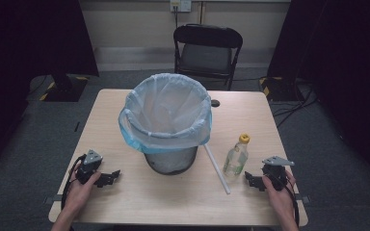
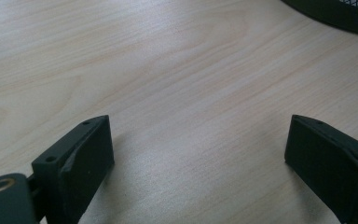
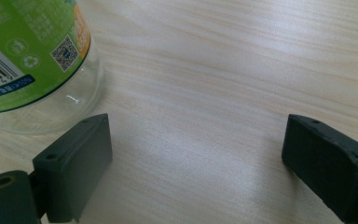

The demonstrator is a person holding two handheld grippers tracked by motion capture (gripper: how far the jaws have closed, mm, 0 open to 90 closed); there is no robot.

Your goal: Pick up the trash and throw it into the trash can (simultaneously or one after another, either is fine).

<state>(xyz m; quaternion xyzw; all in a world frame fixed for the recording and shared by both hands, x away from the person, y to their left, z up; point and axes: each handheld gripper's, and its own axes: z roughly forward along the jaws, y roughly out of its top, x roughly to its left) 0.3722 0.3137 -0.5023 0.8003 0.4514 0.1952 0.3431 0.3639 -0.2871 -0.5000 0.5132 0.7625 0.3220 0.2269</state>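
A clear plastic bottle with a yellow cap and a green-and-orange label stands upright on the pale wooden table, just to the right of the black mesh waste bin lined with a pale blue bag. It looks empty. In the right gripper view its transparent base rests on the wood, a barcode and QR code showing.
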